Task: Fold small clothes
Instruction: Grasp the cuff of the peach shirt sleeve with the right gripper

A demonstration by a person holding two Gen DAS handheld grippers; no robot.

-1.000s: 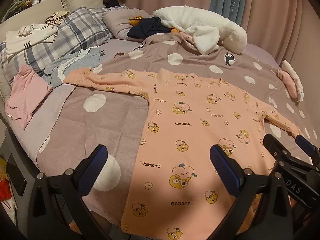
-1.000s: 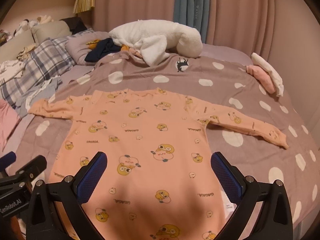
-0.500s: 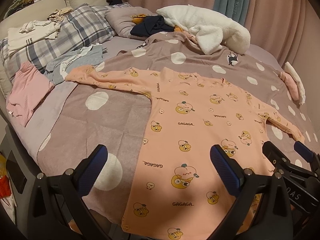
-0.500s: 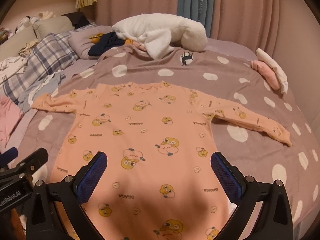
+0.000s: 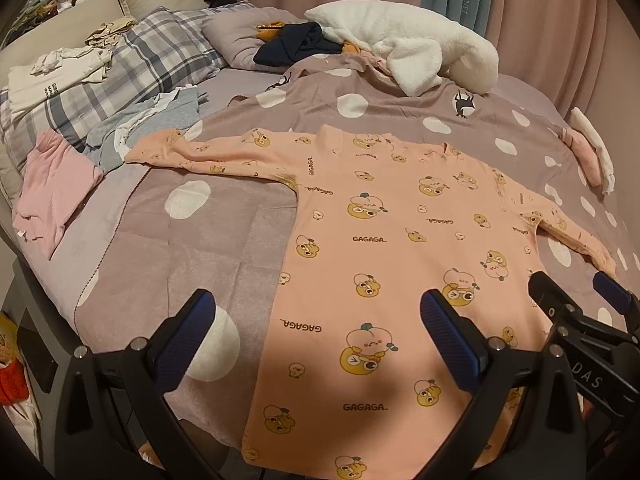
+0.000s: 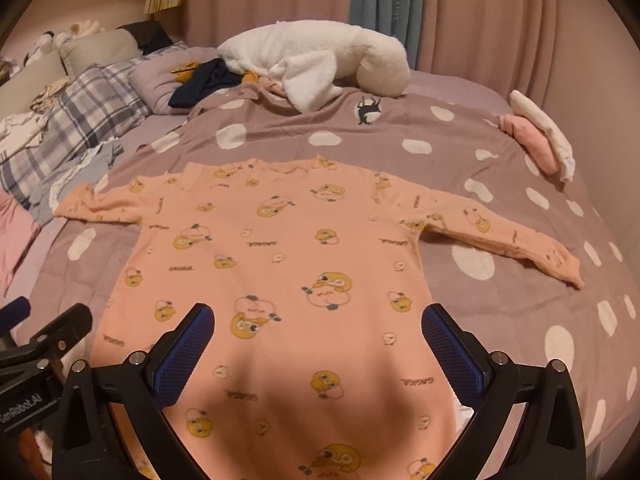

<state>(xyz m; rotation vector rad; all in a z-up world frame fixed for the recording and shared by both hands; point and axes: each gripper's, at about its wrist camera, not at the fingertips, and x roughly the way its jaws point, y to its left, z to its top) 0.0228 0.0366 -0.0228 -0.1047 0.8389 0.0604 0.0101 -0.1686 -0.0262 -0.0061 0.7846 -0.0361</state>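
The left gripper (image 5: 318,334), jaws wide apart and empty, hovers above the left hem of the peach long-sleeved cartoon-print shirt (image 5: 400,240), spread flat on the mauve polka-dot blanket (image 5: 200,240). The right gripper (image 6: 318,338), equally wide and empty, hovers over its lower middle.

"GAGAGA" on peach shirt (image 5: 400,240)

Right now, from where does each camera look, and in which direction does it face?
Left wrist: on the left gripper, above the shirt's hem, looking up the bed over the peach shirt; open fingers and the right gripper show.
Right wrist: on the right gripper, facing likewise; open fingers and the left gripper show.
Shared: shirt, dotted blanket, white plush.
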